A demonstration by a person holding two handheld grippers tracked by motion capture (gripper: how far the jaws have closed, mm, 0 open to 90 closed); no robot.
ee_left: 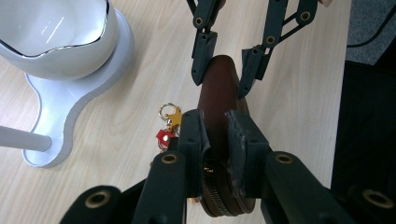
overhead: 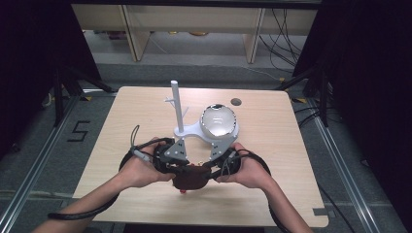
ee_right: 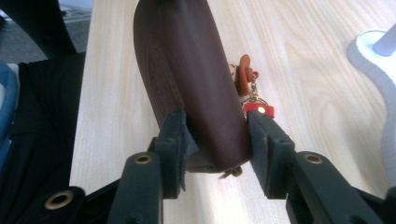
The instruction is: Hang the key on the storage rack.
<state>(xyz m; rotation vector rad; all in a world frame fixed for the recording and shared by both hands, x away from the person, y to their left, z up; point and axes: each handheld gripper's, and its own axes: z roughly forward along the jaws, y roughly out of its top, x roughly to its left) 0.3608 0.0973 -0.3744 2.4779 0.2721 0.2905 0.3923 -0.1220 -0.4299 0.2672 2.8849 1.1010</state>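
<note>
The left hand-held gripper [overhead: 180,164] and the right hand-held gripper [overhead: 210,167] are built alike: black linkage arms pinned with brass-coloured rivets, ending in two dark, blocky jaws whose inner pads look scuffed. A grey three-cornered plate dotted with small screws sits on top of each body. A thick black cable loops out behind each hand-held gripper, and a thinner one with a pale connector trails from the left. The person's forearms are bare, with no sleeves showing.

Both grippers meet tip to tip, left gripper [overhead: 187,169] fingers clamped, right gripper [overhead: 206,171] nearly.
</note>
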